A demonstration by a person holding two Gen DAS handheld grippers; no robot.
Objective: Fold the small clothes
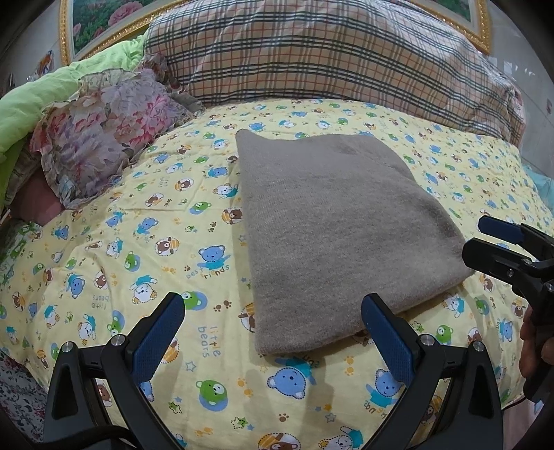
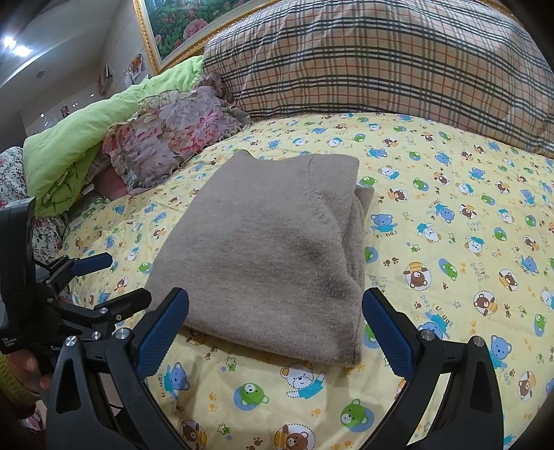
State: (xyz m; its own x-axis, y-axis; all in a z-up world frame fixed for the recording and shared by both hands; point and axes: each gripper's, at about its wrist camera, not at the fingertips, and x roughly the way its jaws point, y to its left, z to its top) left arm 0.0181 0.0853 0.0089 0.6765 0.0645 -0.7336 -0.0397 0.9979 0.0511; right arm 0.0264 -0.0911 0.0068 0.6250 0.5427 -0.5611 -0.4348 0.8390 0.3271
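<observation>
A grey-brown knitted garment lies folded into a neat rectangle on the yellow bear-print bedsheet. My left gripper hovers open just before its near left corner, nothing between the blue pads. In the right wrist view the same folded garment sits straight ahead, layered edges showing on its right side. My right gripper stands open at the garment's near edge, holding nothing. The right gripper also shows at the right edge of the left view, and the left gripper appears at the left of the right view.
A large plaid pillow lies across the head of the bed. A floral ruffled cushion and a green quilt are bunched at the left. A gold-framed flower picture hangs behind. A hand grips the right tool.
</observation>
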